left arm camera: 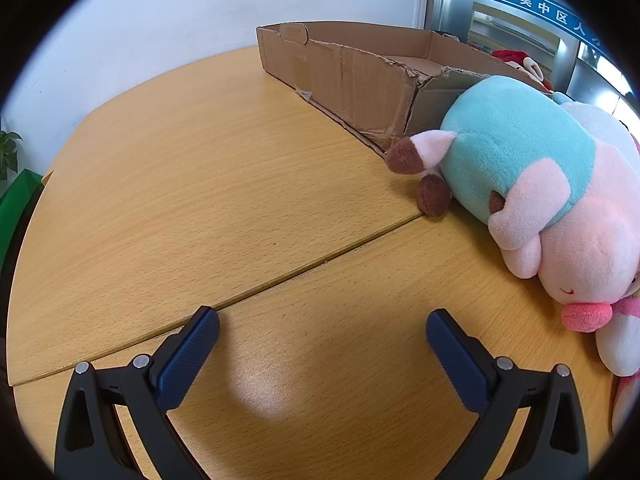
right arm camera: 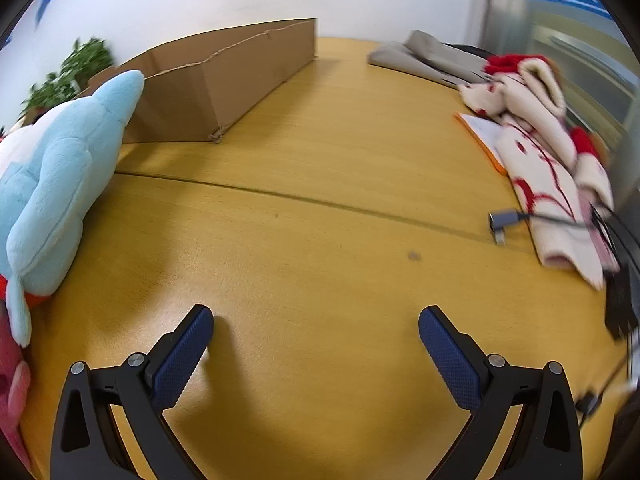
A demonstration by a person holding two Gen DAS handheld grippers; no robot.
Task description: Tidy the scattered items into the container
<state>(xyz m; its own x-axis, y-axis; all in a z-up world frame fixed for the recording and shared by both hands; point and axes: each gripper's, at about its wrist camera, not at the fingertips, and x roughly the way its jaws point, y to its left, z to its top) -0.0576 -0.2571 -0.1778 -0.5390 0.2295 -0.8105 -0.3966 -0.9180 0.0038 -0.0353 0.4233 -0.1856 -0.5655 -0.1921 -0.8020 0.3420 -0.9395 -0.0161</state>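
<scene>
My left gripper (left arm camera: 322,330) and right gripper (right arm camera: 316,326) gape wide, empty, over bare tabletop (left arm camera: 200,168). The pink plush pig (left arm camera: 552,184) lies ahead-right of my left — touching the cardboard box (left arm camera: 352,76); a blue plush (right arm camera: 60,184) lies left of my right.

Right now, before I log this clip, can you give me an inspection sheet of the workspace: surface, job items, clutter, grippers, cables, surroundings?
Surface: light wooden table with a seam across it.
Job's things: open, battered brown cardboard box; pink plush pig in a teal shirt lying beside it; light blue plush toy; red-and-cream plush heap.
Clutter: orange-edged notepad; grey folded item, unidentifiable.
Grippers: left gripper open, empty; right gripper open, empty, both above bare table.
Cables: grey plug on a dark cable, more black cables at the table's right edge.
Surroundings: white wall, green potted plant, glass door with blue sign.
</scene>
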